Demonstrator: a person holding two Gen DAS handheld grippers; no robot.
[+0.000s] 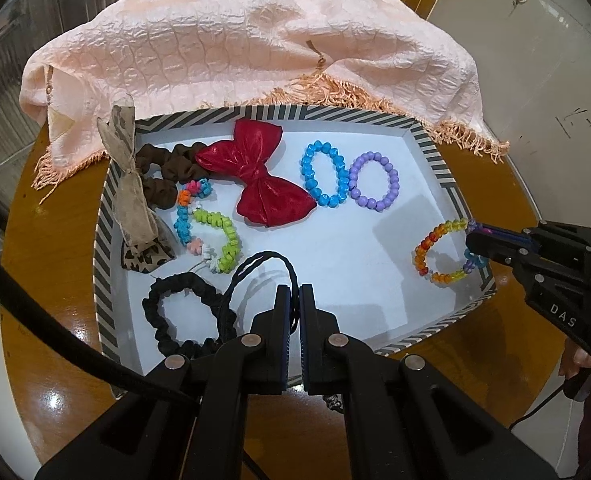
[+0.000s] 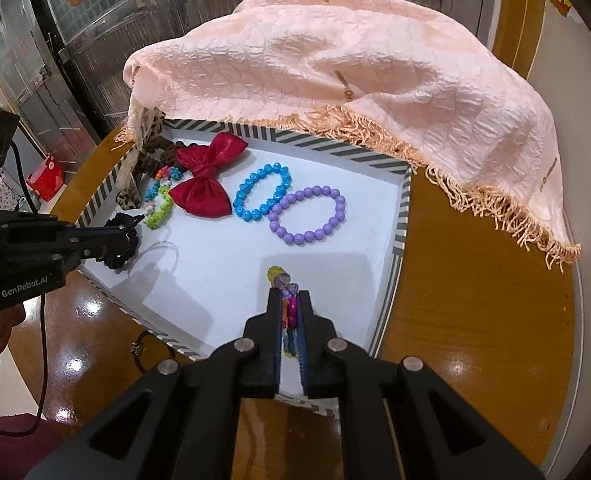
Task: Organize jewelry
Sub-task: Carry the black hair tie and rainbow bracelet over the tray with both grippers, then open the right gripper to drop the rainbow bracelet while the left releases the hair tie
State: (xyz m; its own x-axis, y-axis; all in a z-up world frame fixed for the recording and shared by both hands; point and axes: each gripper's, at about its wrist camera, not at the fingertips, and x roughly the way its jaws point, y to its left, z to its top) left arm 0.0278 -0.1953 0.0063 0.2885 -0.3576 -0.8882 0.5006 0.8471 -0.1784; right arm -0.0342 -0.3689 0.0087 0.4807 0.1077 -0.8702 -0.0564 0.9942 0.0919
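Lowering two pieces into a striped tray (image 1: 435,148) at once, a person works a hand-held gripper in each hand over a round wooden table (image 1: 55,240). The left gripper (image 1: 294,300) is clamped on a thin black braided cord (image 1: 267,258), whose loop arcs up from the pinched fingers above the tray's near edge, just right of a black scrunchie (image 1: 175,312). The right gripper (image 2: 288,300) is closed on a rainbow bead bracelet (image 1: 443,256), held by one side at the tray's right edge, with the rest of the ring hanging over the white floor.

Already lying in the tray are a blue bead bracelet (image 2: 261,194) and a purple bead bracelet (image 2: 307,214) side by side at the far right, a red bow (image 2: 205,180) in the middle, and a multicoloured coil band (image 1: 211,232), a brown scrunchie (image 1: 163,176) and a leopard-print ribbon (image 1: 135,200) crowded at the far left. A peach fringed cloth (image 2: 335,72) drapes over the tray's far side.

Placement appears to be the step in hand. The next move likely calls for bringing each piece down onto open white floor, then parting the fingers so that cord and bracelet drop clear of their neighbours. The cord could snag on the scrunchie beside it.
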